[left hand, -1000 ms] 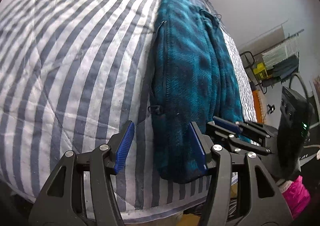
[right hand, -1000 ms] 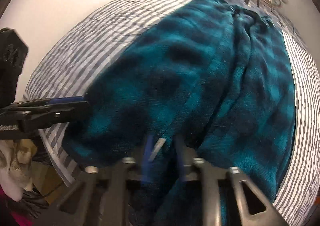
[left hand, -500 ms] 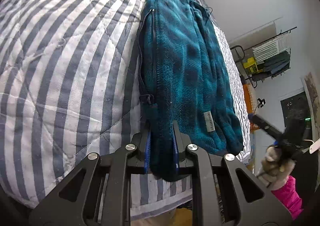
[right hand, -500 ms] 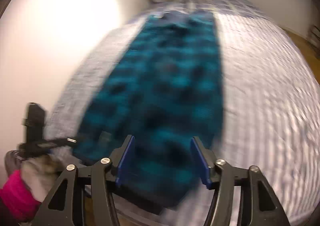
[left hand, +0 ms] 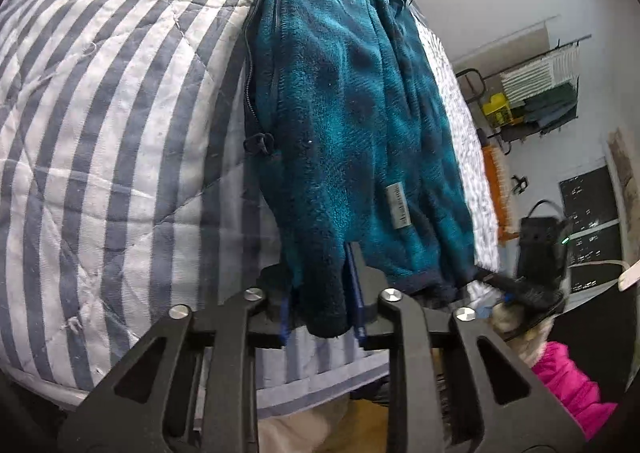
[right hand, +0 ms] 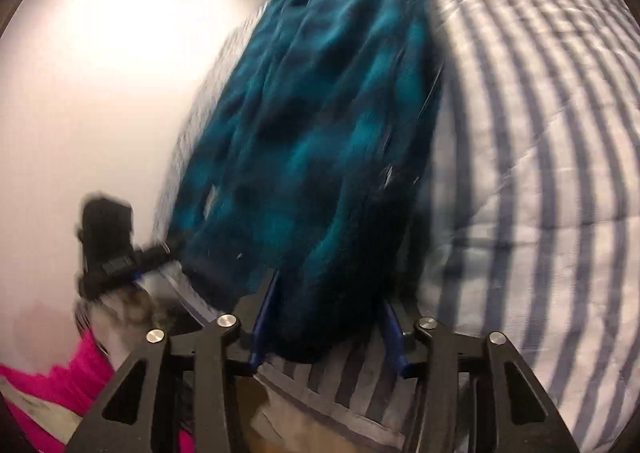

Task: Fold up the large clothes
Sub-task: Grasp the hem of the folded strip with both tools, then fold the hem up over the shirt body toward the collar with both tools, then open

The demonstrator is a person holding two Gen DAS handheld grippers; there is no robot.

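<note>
A teal fleece jacket (left hand: 344,105) lies folded lengthwise on a blue-and-white striped quilt (left hand: 100,113). My left gripper (left hand: 322,305) is shut on the jacket's near hem corner, by the zipper edge. My right gripper (right hand: 326,327) has its blue fingers (right hand: 262,323) around the other hem corner of the jacket (right hand: 316,125); that view is blurred and the jaws stand a little apart with fleece between them. The right gripper also shows in the left wrist view (left hand: 516,285), at the jacket's far hem corner. The left gripper shows in the right wrist view (right hand: 160,253).
The bed's front edge (left hand: 320,385) runs just below both grippers. A shelf with stored items (left hand: 536,93) stands against the wall on the right. A pink sleeve (left hand: 568,385) of the person is at lower right. A white wall (right hand: 100,93) lies left of the bed.
My left gripper shut on the jacket's hem corner and has lifted it slightly. My right gripper swung to the other hem corner and closed in around it.
</note>
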